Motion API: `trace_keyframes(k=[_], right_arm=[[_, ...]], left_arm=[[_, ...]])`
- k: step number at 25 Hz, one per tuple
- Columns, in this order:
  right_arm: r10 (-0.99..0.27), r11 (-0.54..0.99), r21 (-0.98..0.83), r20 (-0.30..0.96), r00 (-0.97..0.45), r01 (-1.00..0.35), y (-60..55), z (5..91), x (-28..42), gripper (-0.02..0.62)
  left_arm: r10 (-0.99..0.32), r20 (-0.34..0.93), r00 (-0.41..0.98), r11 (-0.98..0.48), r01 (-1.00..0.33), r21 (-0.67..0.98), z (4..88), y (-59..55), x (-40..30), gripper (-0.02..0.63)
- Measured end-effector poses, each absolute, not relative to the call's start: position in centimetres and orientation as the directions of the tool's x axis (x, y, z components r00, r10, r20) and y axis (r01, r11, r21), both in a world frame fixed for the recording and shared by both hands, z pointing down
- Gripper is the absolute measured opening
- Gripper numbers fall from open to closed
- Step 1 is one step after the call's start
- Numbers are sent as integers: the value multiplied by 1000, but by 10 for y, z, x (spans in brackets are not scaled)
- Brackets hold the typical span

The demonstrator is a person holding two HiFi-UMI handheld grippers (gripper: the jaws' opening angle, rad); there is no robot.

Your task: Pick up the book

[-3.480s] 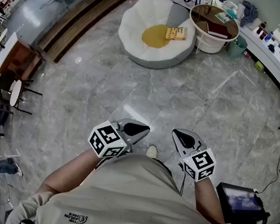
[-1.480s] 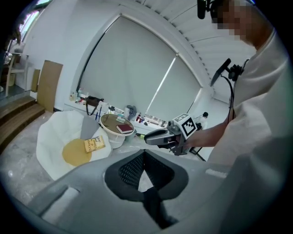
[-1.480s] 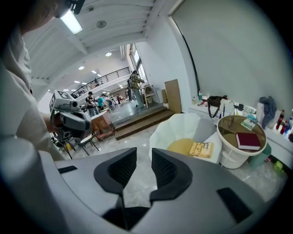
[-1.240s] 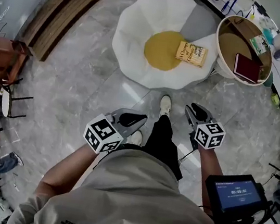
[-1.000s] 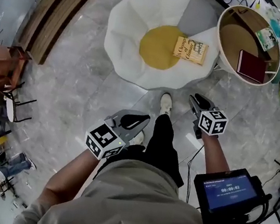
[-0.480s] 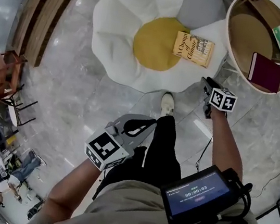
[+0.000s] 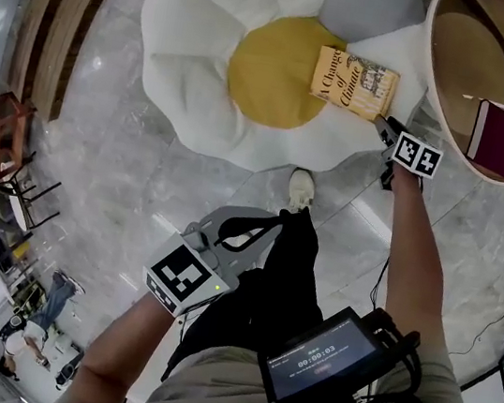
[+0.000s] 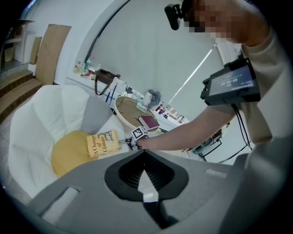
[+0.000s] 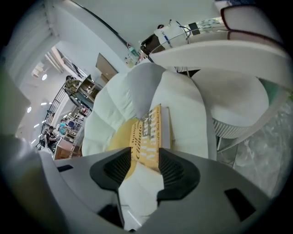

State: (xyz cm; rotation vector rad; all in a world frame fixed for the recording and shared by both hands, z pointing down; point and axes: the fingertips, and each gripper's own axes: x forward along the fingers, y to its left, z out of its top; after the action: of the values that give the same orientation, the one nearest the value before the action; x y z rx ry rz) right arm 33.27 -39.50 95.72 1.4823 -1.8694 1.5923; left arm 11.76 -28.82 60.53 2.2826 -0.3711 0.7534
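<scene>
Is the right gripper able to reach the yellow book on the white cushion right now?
Probably yes: the right gripper hangs just off the book, jaws opening, nothing between them yet, the way clear.

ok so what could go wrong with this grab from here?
1. The yellow book lies flat on the soft white chair; the right hand-held gripper, jaws opening and nothing gripped yet, may shove it or pinch padding instead.
2. It points at the book's near end, so a pinch there might let the covers sag or fan open.
3. The round table's rim is close beside that arm; a bump seems possible.
</scene>
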Motion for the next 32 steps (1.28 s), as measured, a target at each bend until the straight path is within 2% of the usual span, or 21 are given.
trace_keyframes(k=[4, 14, 22, 27, 32], right_arm=[[-498, -147, -563, 752, -430, -813, -409, 983, 341, 218], [-469, -164, -580, 758, -454, -798, -423, 1020, 341, 238], [-481, -190, -639, 722, -497, -745, -419, 1008, 321, 190], [-507, -227, -713, 668, -544, -664, -428, 998, 307, 170], [-468, -243, -715, 678, -566, -656, -439, 1004, 287, 161]], left_arm=[[-36, 616, 787, -699, -460, 548, 623, -294, 113, 8], [-12, 590, 807, -636, -461, 619, 650, -294, 106, 8], [-36, 579, 815, -613, -475, 631, 640, -289, 106, 8], [-74, 576, 814, -609, -495, 620, 629, -292, 95, 8], [-111, 582, 805, -576, -529, 623, 632, -287, 78, 8]])
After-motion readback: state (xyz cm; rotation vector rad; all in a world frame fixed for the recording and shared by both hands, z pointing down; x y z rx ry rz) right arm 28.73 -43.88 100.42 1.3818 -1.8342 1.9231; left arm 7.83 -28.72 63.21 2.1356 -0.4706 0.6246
